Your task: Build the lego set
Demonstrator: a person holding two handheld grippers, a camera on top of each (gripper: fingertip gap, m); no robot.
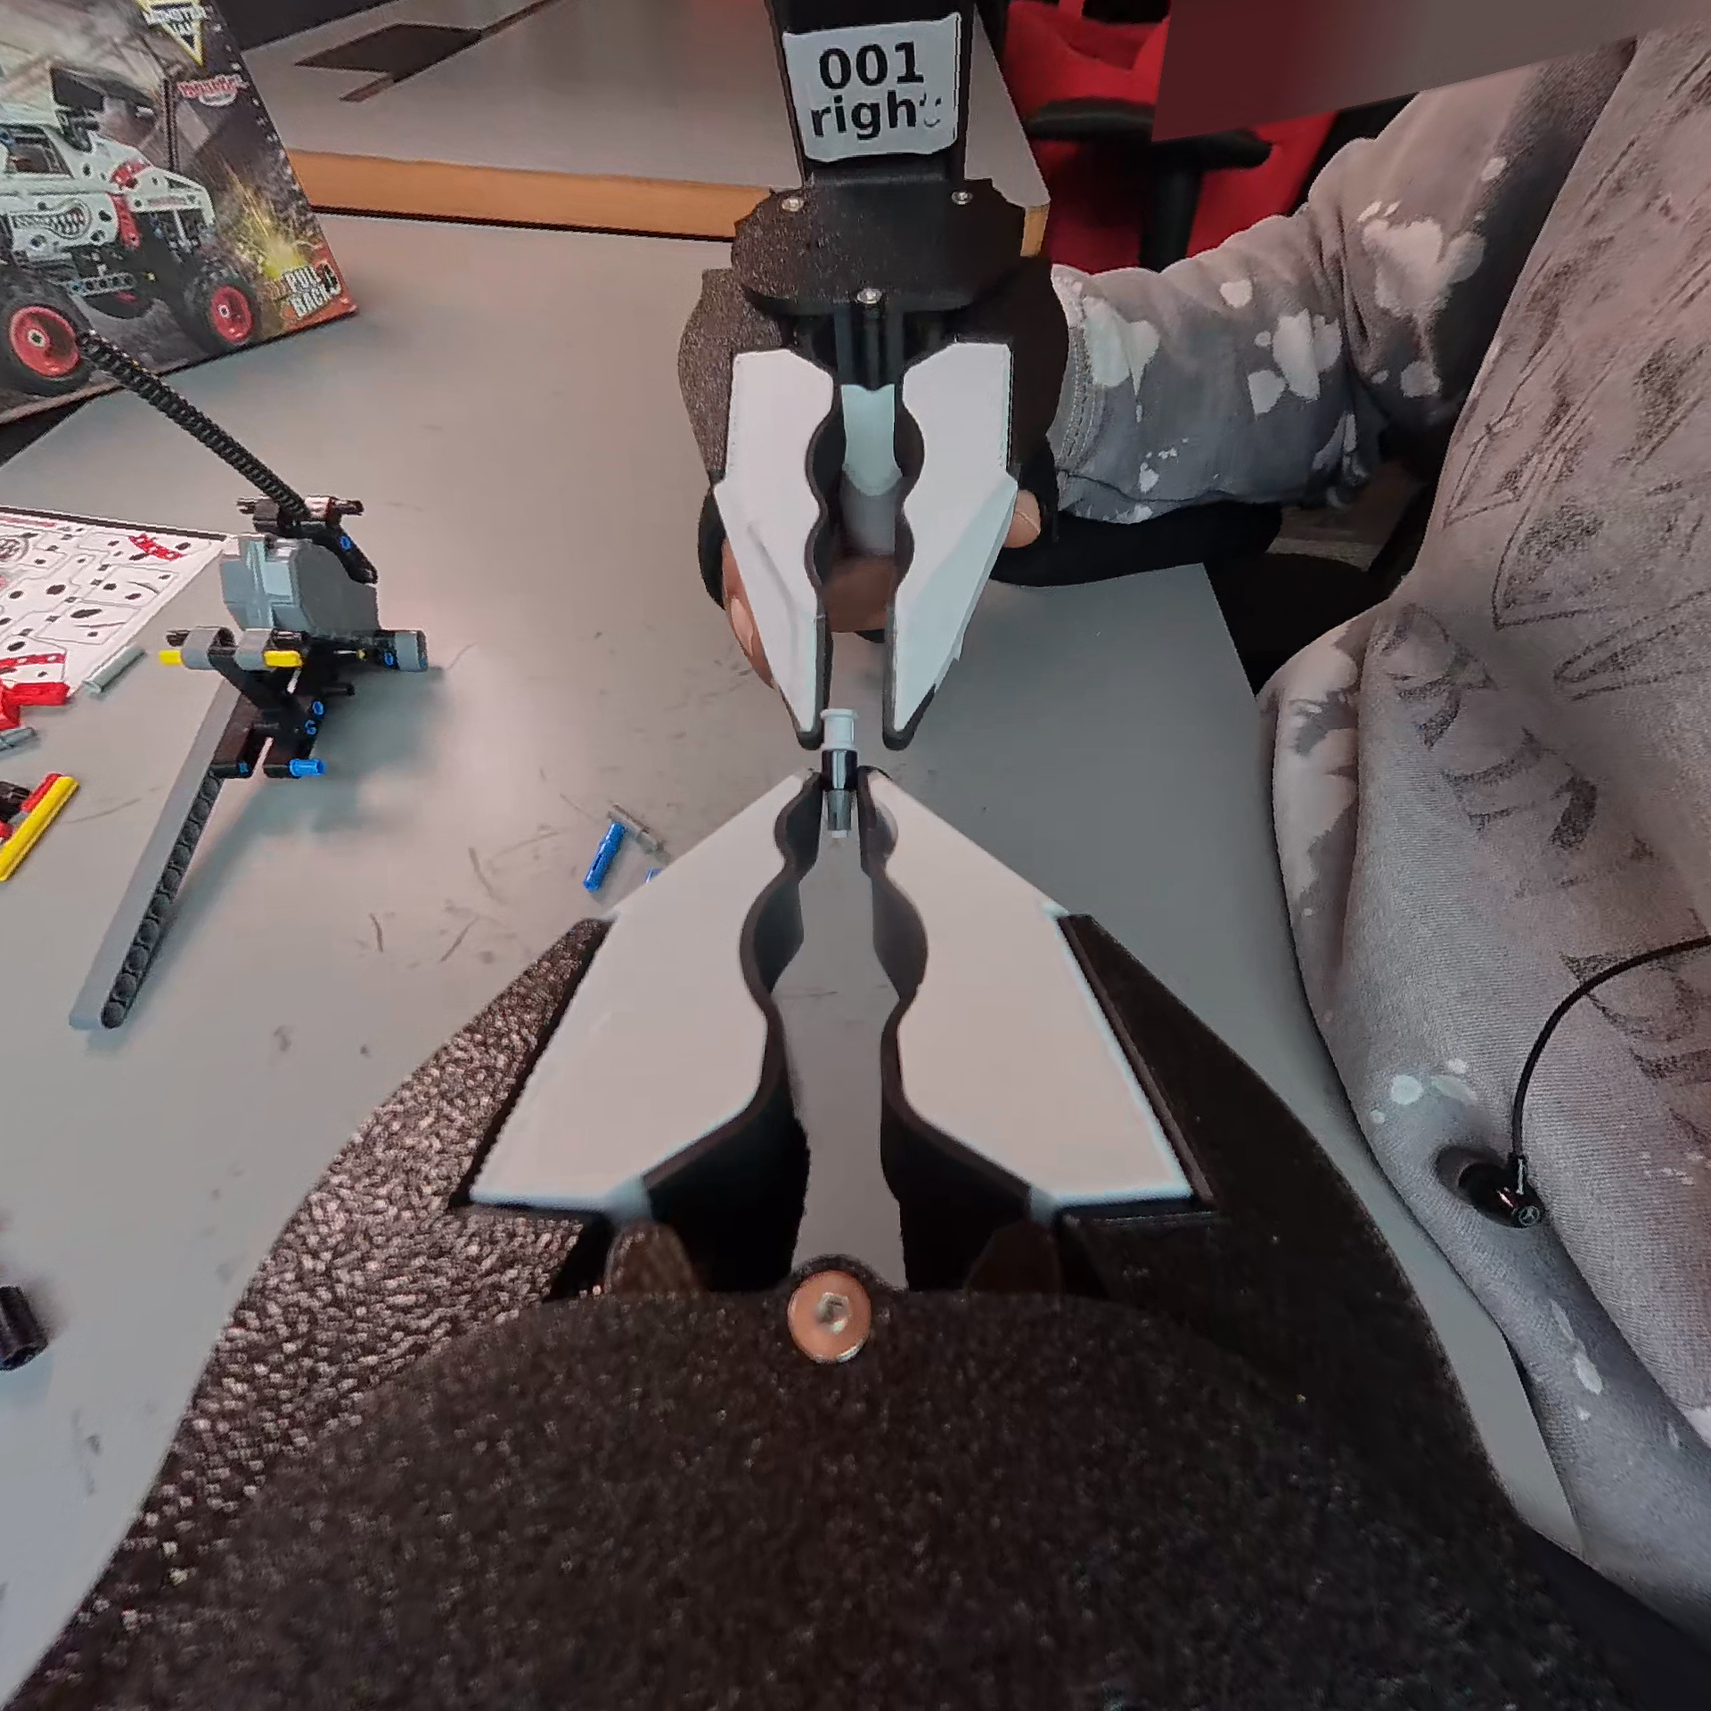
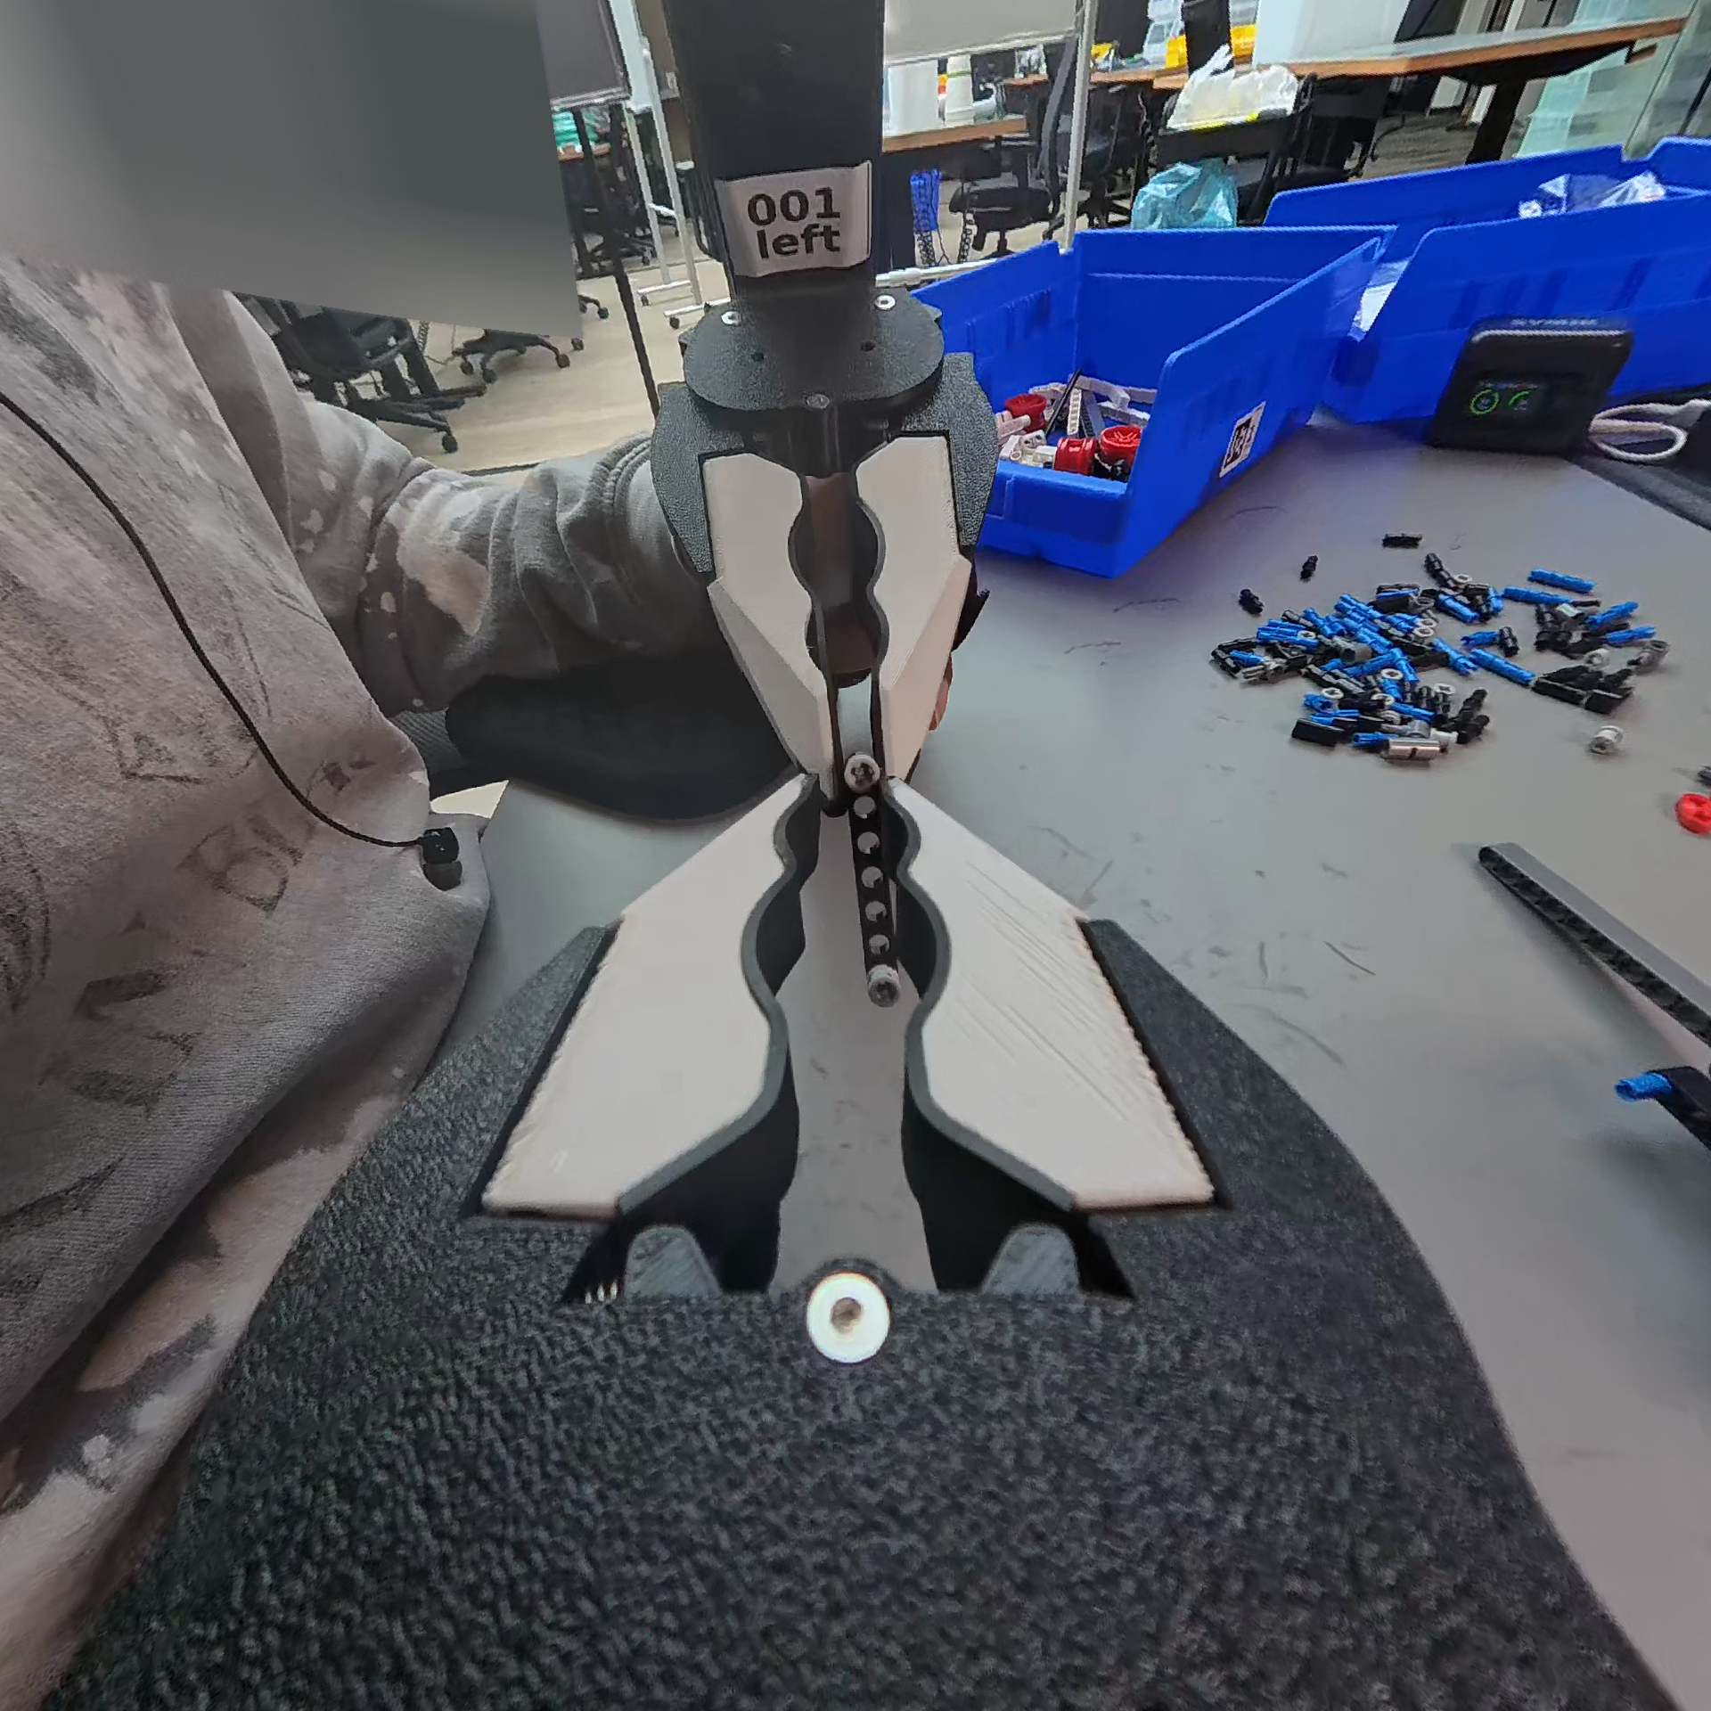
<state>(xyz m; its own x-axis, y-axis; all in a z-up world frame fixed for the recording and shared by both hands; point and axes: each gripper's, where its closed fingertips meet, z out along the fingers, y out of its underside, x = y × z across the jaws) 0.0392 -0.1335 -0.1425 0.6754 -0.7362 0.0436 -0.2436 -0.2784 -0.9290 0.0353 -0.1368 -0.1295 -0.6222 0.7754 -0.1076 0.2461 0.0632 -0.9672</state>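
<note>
My left gripper (image 1: 838, 787) is shut on the top end of a short black holed beam (image 2: 875, 893), which hangs down from its tips. A light pin (image 1: 838, 731) sits in the beam's top hole and points at my right gripper. A second grey pin (image 2: 884, 986) sits in the beam's bottom hole. My right gripper (image 2: 854, 792) faces the left one tip to tip, with its jaws a little apart. Its tips flank the light pin in the left wrist view (image 1: 847, 741), with a gap on one side.
The partly built grey and black model (image 1: 296, 611) with a long grey beam (image 1: 157, 889) stands to the left, near the set's box (image 1: 139, 185) and a sticker sheet (image 1: 83, 593). Blue bins (image 2: 1157, 398) and a pile of blue and black pins (image 2: 1444, 657) lie to the right. The person's grey sleeve (image 1: 1296, 352) is close. My two grippers' fingertips are within a few centimetres of each other.
</note>
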